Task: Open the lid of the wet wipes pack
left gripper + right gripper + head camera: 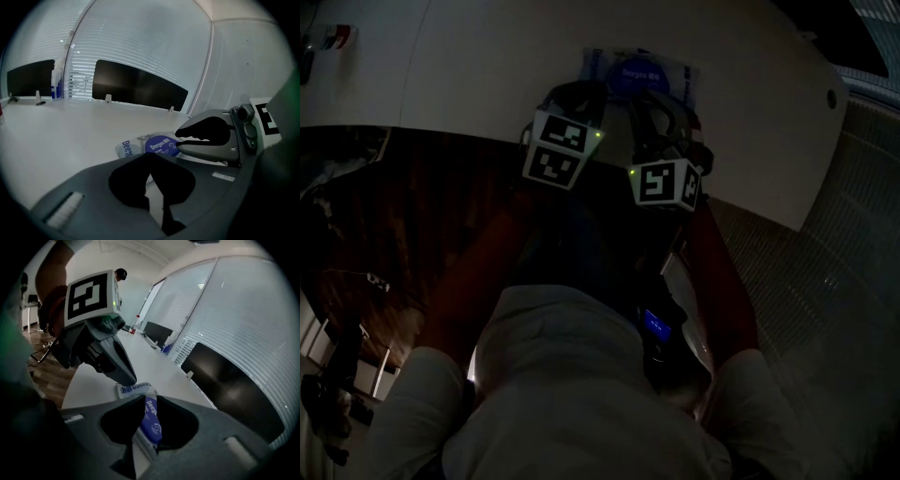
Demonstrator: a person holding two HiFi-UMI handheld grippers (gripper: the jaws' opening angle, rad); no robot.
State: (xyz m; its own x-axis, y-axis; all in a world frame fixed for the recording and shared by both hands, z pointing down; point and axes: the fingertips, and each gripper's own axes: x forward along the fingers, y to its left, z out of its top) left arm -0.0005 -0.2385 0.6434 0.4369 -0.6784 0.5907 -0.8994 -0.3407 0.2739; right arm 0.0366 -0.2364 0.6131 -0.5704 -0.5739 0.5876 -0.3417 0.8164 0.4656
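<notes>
wet wipes pack point(642, 73) lies flat, long axis left-right; right gripper point(151, 400) pinches its lid point(161, 144); left gripper point(151, 164) closed.

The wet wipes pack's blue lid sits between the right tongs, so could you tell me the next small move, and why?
Probably raise the right gripper slightly, swinging the blue lid up off the wet wipes pack. Its tongs look shut on the lid's edge, the lid seems to lie flat, and the left gripper presses its shut tips on the pack's end, which should hold it down.
</notes>
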